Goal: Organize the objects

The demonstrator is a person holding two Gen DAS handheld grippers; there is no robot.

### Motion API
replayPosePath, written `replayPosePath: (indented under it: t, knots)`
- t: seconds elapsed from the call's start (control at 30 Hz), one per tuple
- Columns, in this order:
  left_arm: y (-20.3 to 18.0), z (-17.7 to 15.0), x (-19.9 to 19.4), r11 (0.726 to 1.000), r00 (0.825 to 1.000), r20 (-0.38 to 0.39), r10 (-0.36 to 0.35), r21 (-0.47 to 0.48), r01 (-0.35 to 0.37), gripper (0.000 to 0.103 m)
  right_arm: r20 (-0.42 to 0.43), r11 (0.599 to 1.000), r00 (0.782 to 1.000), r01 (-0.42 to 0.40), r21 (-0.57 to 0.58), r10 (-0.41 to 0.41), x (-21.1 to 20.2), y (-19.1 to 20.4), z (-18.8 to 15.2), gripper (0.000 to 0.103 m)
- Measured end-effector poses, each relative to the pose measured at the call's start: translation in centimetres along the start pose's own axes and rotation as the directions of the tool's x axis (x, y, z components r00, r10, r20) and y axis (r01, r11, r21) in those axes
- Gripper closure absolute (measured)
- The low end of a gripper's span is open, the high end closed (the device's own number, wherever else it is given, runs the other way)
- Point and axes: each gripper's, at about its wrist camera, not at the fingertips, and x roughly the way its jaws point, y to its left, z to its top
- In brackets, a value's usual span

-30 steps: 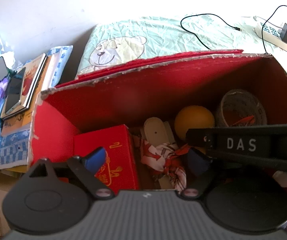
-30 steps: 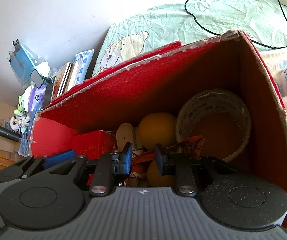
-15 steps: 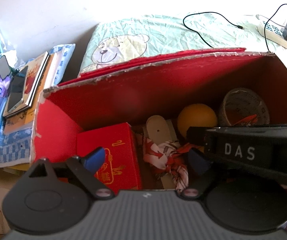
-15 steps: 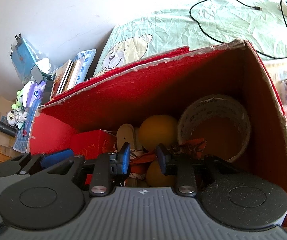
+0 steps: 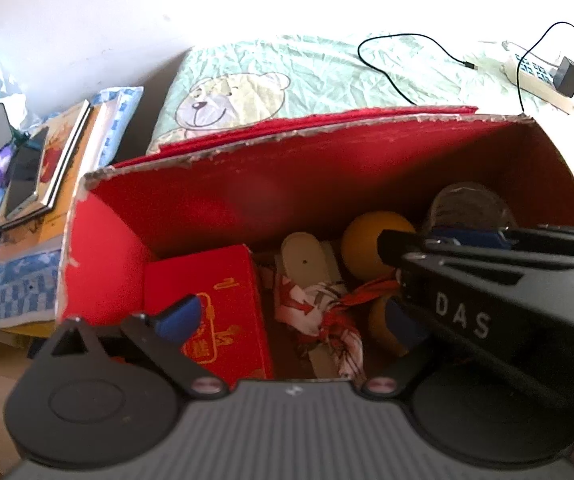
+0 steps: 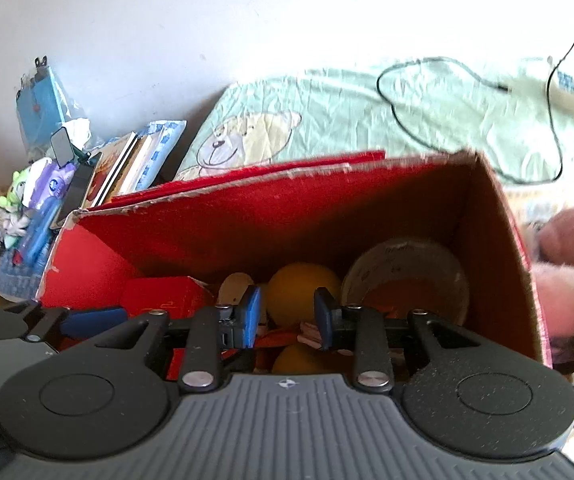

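Observation:
An open red cardboard box (image 5: 215,208) (image 6: 247,216) sits on the bed. Inside lie a small red gift box (image 5: 215,300) with gold print, a white slipper sole (image 5: 307,256), a red-and-white patterned cloth (image 5: 327,312), two orange balls (image 5: 367,240) (image 6: 303,292) and a roll of tape (image 6: 407,280). My left gripper (image 5: 287,320) hangs open over the box's near side, above the cloth, holding nothing. My right gripper (image 6: 287,316) is open a little above the balls, with nothing between its blue pads (image 6: 251,316). Its black body (image 5: 487,304) crosses the left wrist view from the right.
A green bear-print sheet (image 5: 271,80) lies behind the box, with a black cable (image 5: 391,76) and a power strip (image 5: 535,76). Books and a phone (image 5: 27,176) are stacked left. Pink plush toys (image 6: 559,292) lie right of the box.
My right gripper has risen and drawn back from the box, so its blurred view shows more of the bed. The left gripper shifted slightly; both sets of jaws stayed as they were.

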Motion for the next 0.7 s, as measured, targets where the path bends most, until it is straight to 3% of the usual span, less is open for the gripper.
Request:
replayPosePath:
  t: [0.27,0.4,0.7]
  knots:
    - [-0.5,-1.2,-3.0,1.0,1.0,0.022,0.017,-0.005,-0.017,0.002,0.045,1.0,0.999,-0.007,-0.009,0.007,-3.0,0.8,-0.6,0.069]
    - [-0.7,-2.0,-4.8,0.999,0.999,0.038,0.031,-0.011,-0.03,0.002,0.111,0.999,0.994,0.024,-0.028,-0.021,-5.1,1.3,-1.2,0.061]
    - [-1.4,-4.2,-8.8,0.999,0.996,0.074,0.042,0.014,-0.044,0.002,0.175,0.999,0.984,0.044,-0.014,-0.041,-8.2,1.8,-3.3,0.06]
